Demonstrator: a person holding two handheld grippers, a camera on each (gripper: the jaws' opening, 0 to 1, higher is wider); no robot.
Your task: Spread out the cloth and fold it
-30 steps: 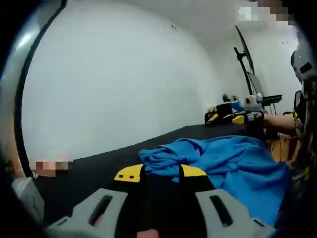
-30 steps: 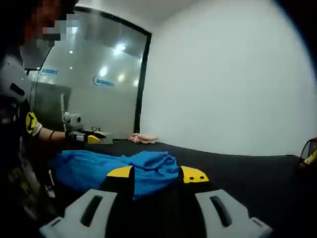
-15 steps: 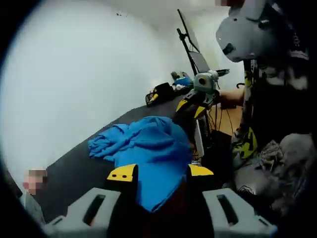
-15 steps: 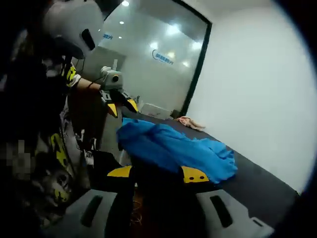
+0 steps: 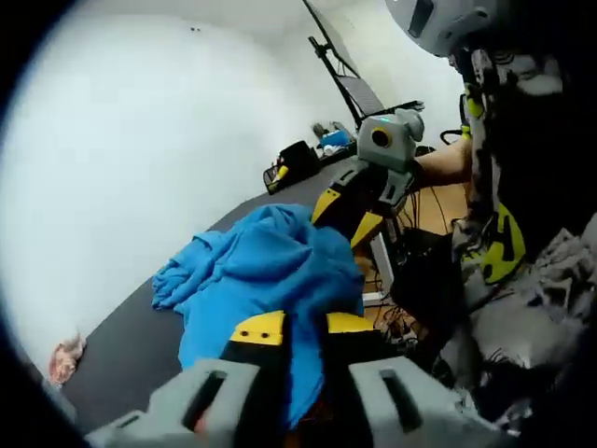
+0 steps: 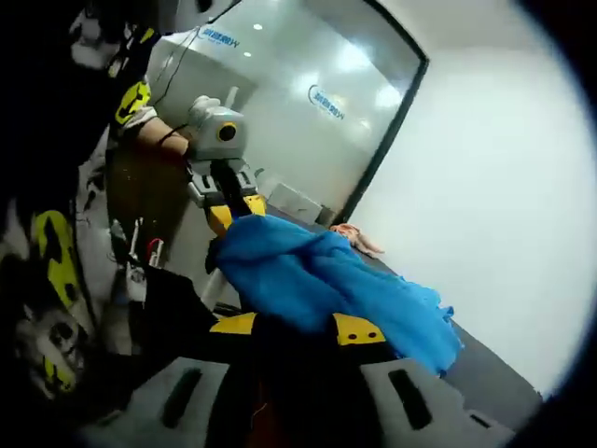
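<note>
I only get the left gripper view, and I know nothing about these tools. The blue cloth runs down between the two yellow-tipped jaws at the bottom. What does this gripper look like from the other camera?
Observer: In the right gripper view, the left gripper sits at the end of the blue cloth nearest the person, its yellow tips right against the fabric.
Operator: And what stands behind it over there?
Observer: A large glass wall with a blue logo on it and ceiling lights reflected in it.
Operator: Where does the cloth go from there?
Observer: Its other end trails away along the dark table.
</note>
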